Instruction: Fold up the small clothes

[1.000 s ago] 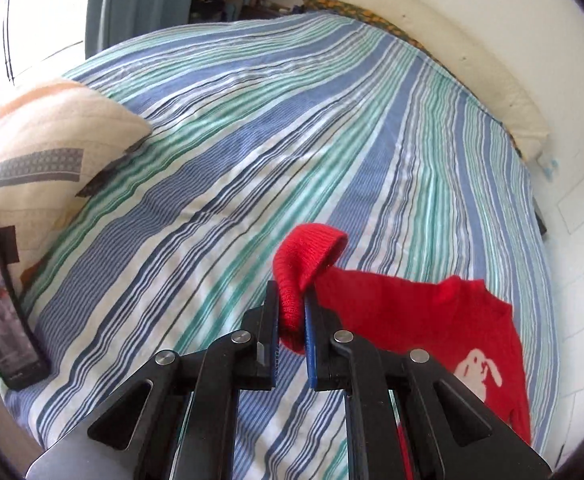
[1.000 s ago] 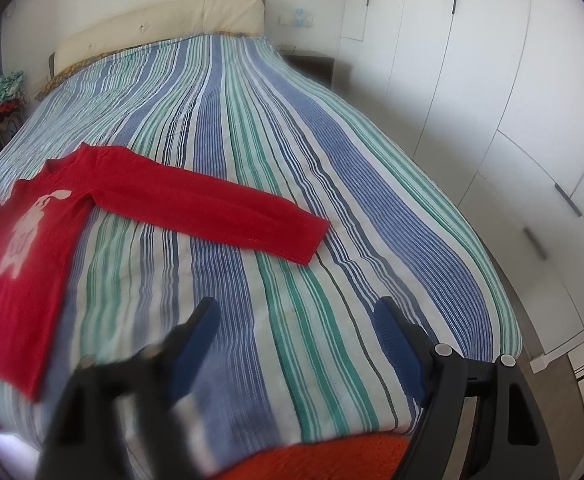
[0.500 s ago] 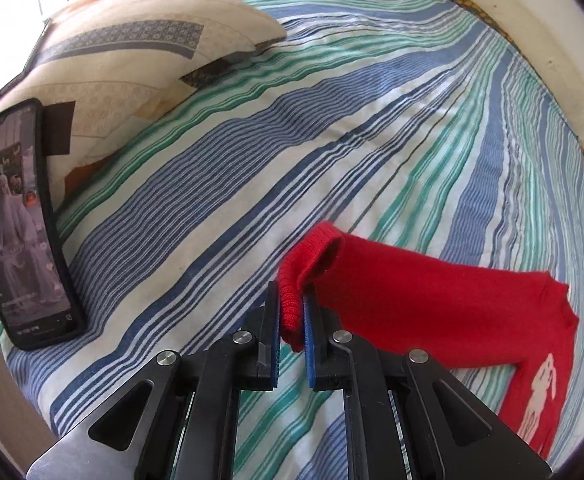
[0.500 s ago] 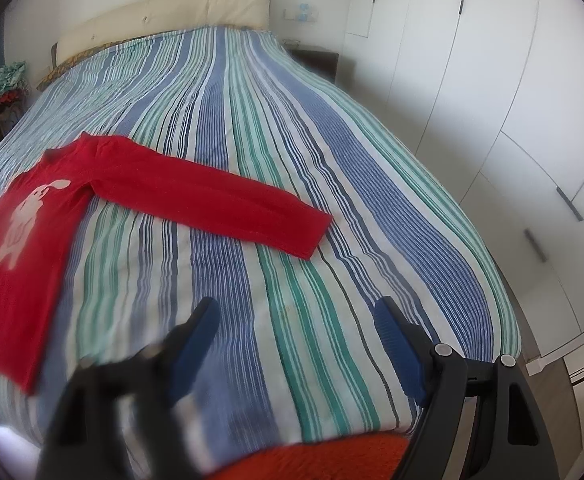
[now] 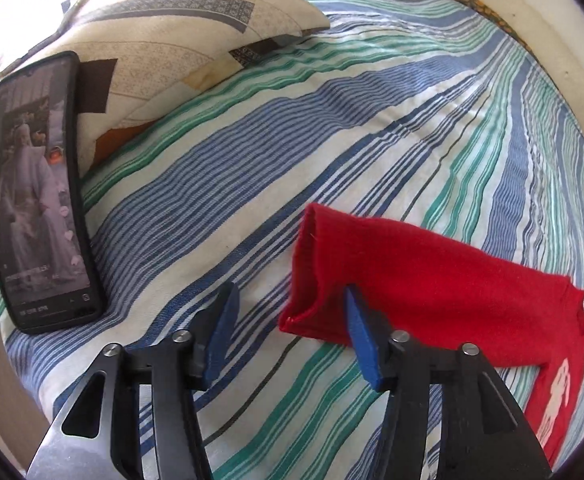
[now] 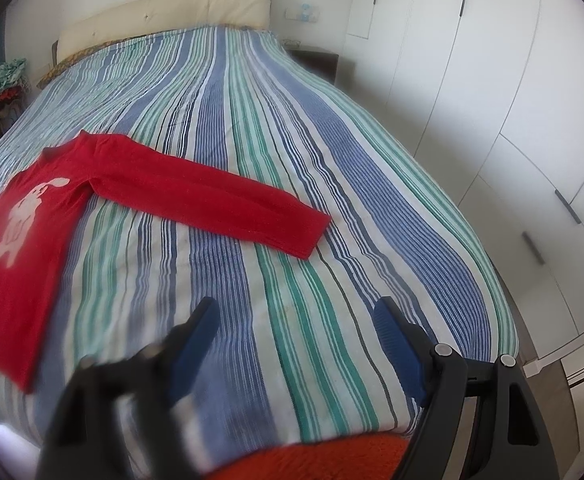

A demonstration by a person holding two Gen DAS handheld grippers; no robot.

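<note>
A small red sweater [image 6: 31, 240] with a white rabbit print lies flat on the striped bed cover [image 6: 251, 120]. One sleeve [image 6: 211, 200] stretches out to the right across the stripes. The other sleeve [image 5: 412, 264] lies flat in the left wrist view, its cuff end towards my left gripper [image 5: 288, 292]. That gripper's jaws are opening; the cuff's corner sits between the blue pads, which do not press on it. My right gripper [image 6: 296, 304] hovers open over bare bed cover, in front of the sleeve, with nothing between its fingers.
A phone [image 5: 35, 200] with a lit screen leans on a patterned pillow [image 5: 163, 32] at the left. White wardrobe doors [image 6: 492, 80] run along the bed's right side. A cream headboard cushion [image 6: 163, 16] is at the far end. Something orange and fuzzy [image 6: 312, 460] shows below the near bed edge.
My left gripper came down with the pinched cuff, laid the sleeve flat on the bed and spread its jaws, letting the cuff go. The right gripper has not moved.
</note>
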